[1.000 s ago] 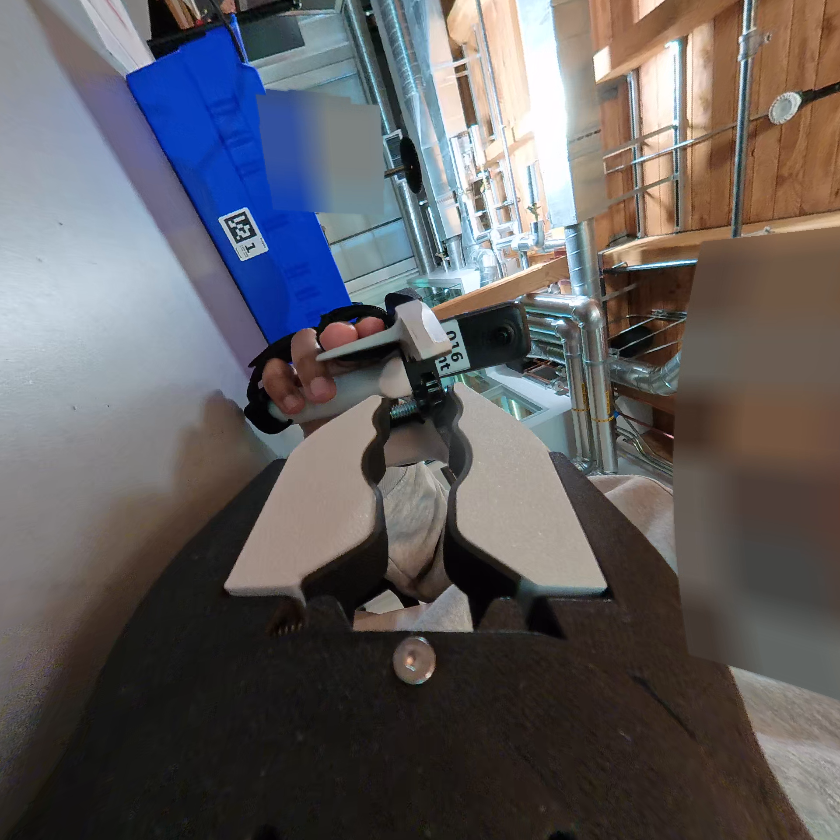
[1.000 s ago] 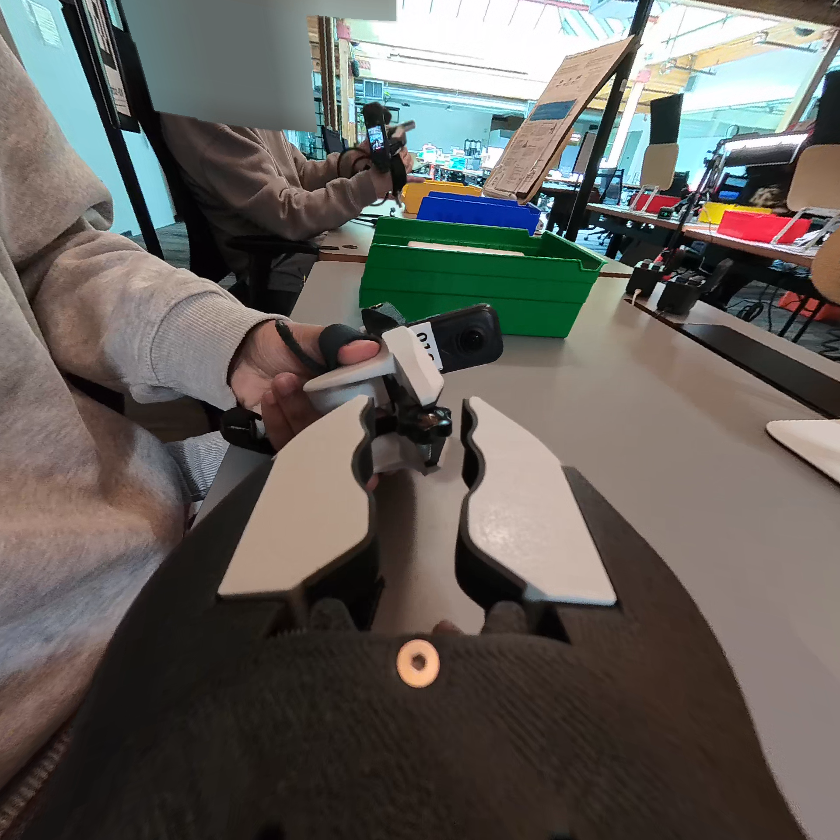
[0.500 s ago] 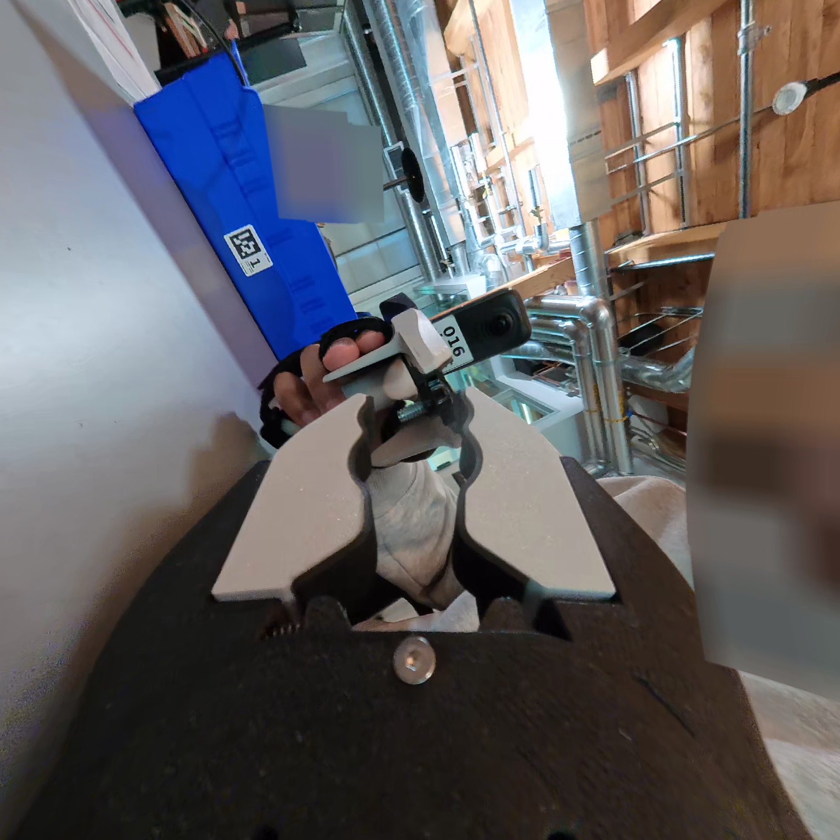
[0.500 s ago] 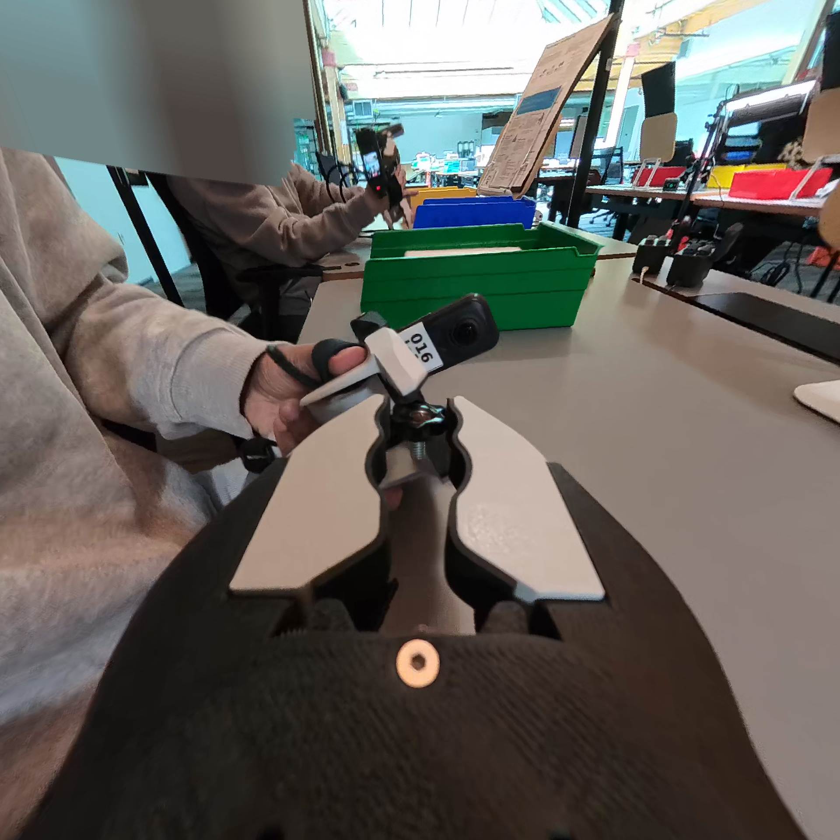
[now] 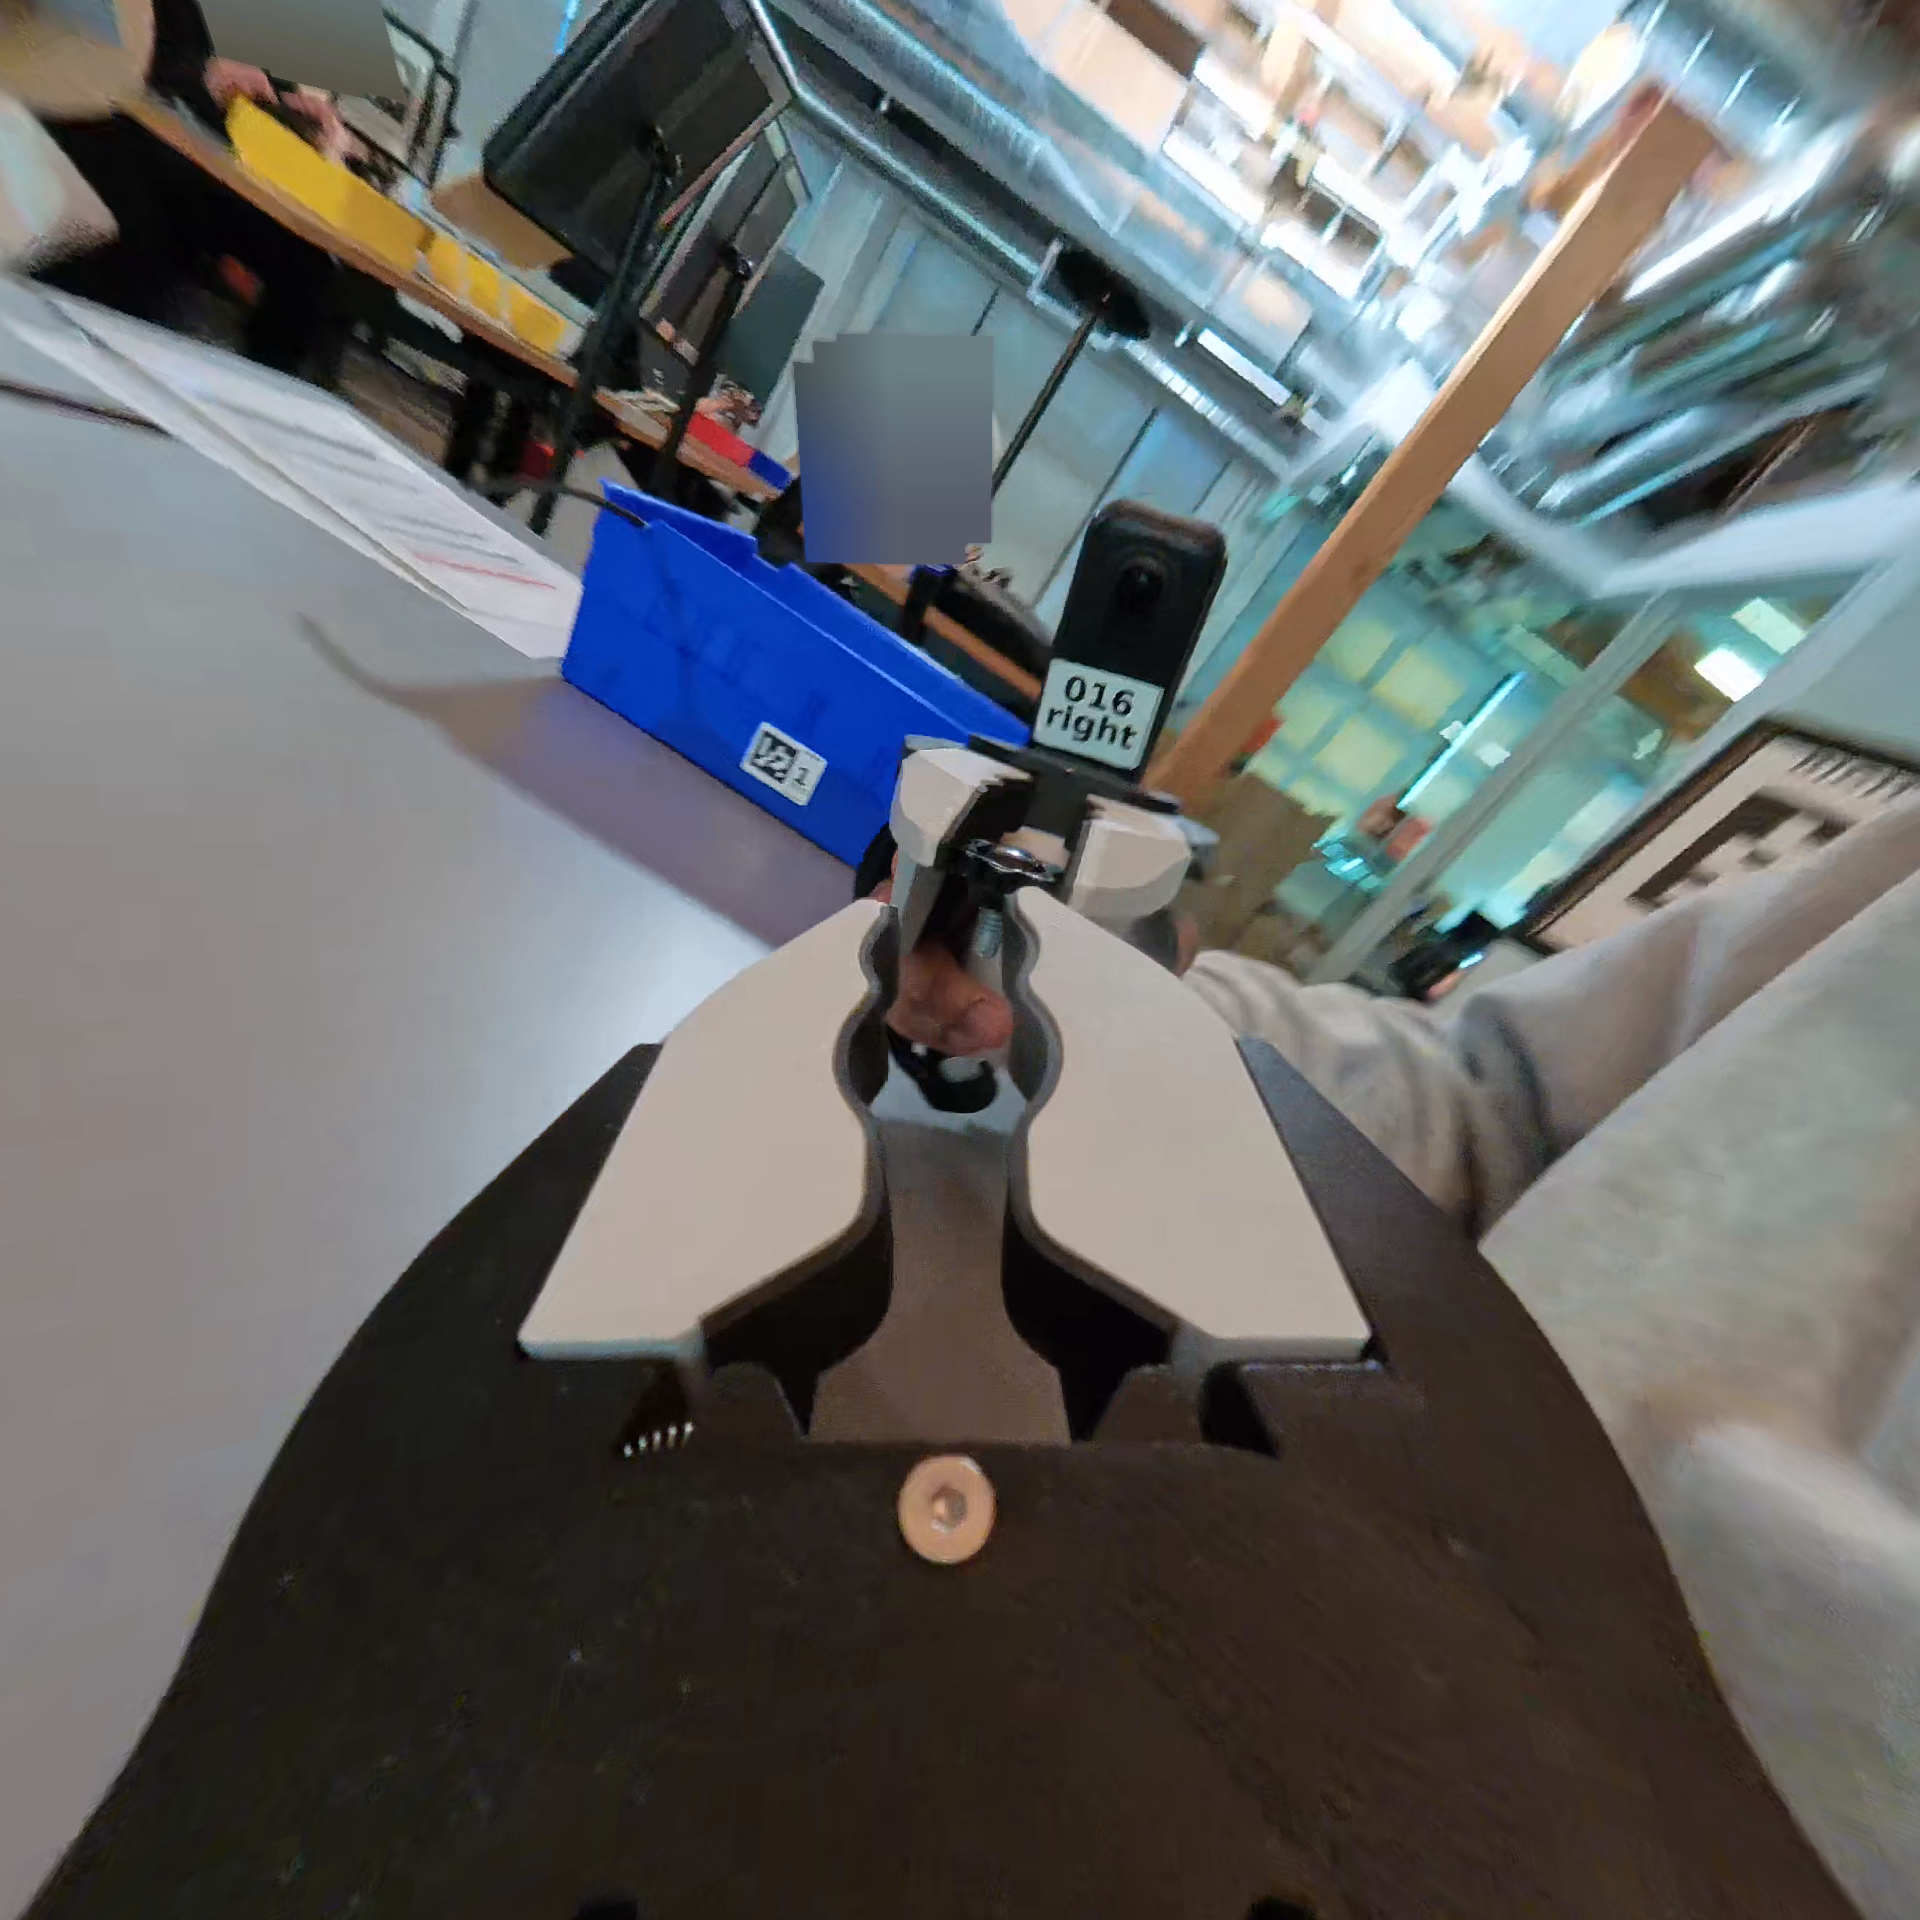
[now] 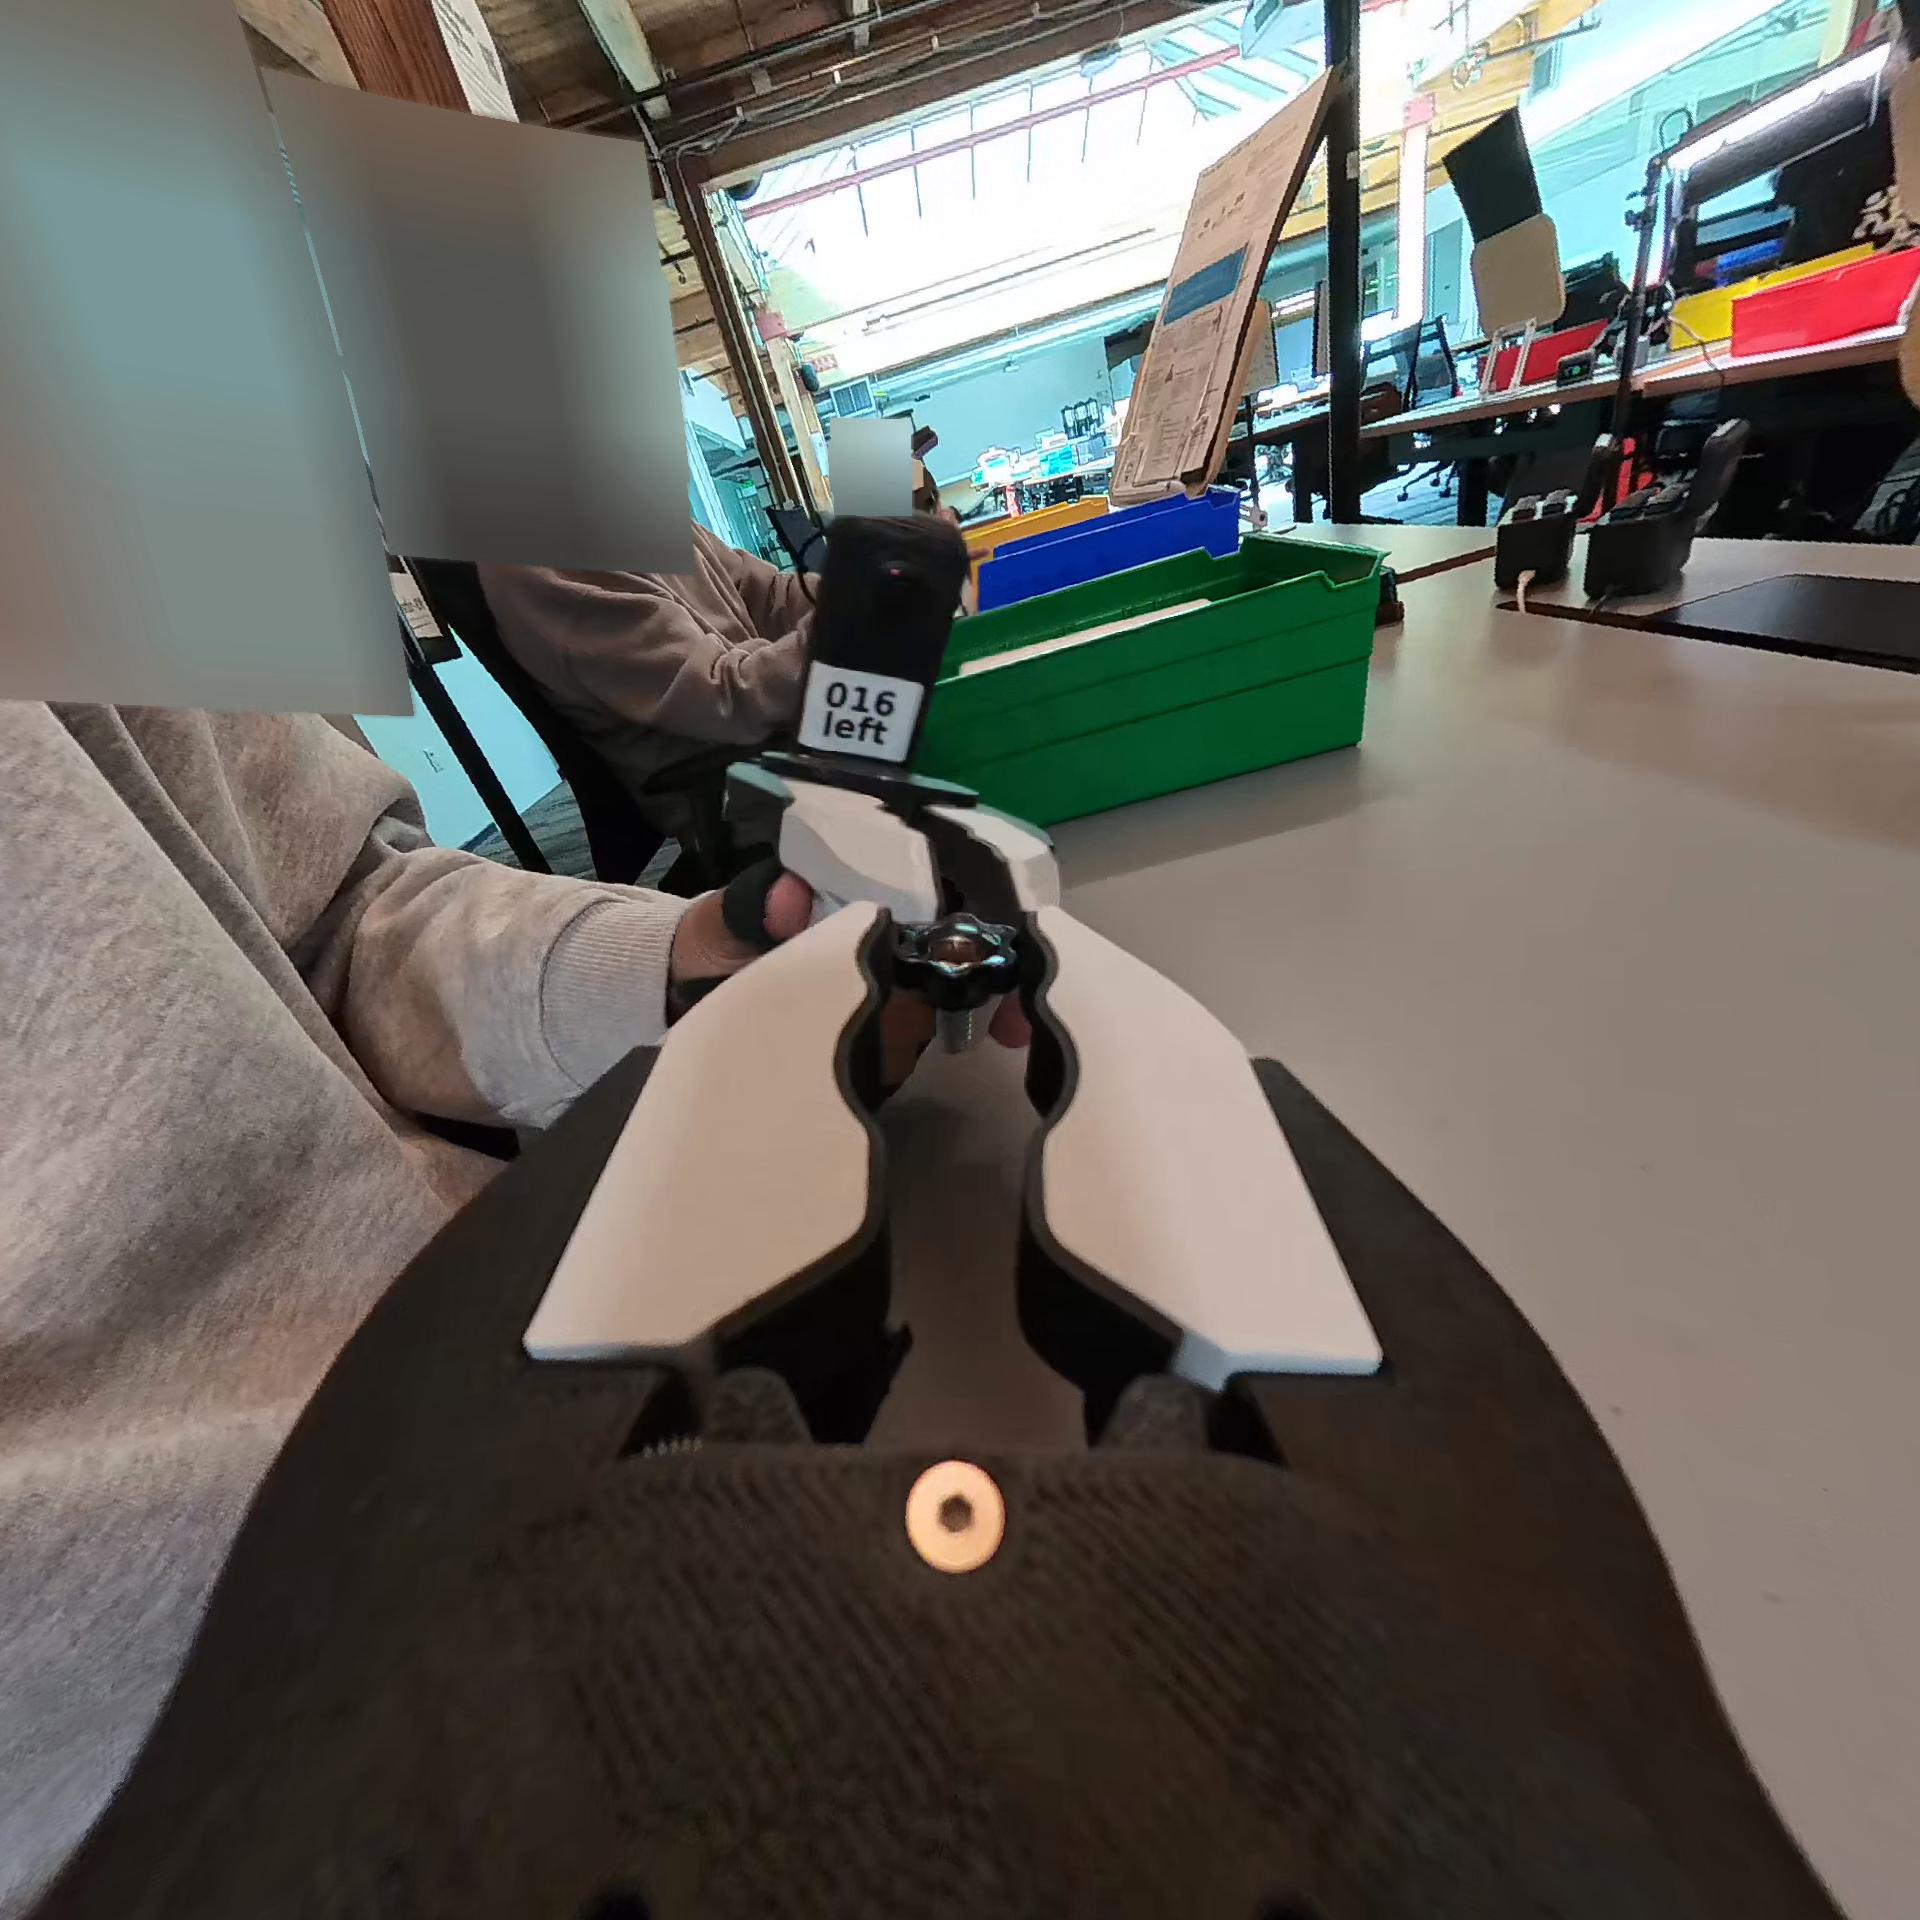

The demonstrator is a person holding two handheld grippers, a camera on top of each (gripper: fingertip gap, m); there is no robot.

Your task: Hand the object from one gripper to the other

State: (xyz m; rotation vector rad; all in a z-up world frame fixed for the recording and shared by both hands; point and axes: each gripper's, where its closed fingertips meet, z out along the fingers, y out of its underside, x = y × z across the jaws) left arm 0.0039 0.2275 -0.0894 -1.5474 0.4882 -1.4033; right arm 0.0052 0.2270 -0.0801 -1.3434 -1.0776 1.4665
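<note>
Right gripper [image 6: 951, 925], spread wide a second ago, is now pinched on the black knob bolt [image 6: 954, 954], held in the air above the grey table [image 6: 1558, 935], tip to tip with the left gripper [image 5: 956, 920], whose grip cannot be told, so the hand-over is judged half done.

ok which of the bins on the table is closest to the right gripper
The green bin, at the front of the row. The blue bin and the yellow bin sit behind it, farther off.

My left claw [image 5: 951, 935] grips a black knobbed bolt [image 5: 1000, 883]; the right claw [image 5: 1039, 831] faces me, blue bin [image 5: 717, 665] on the counter [image 5: 260, 883] behind.
</note>
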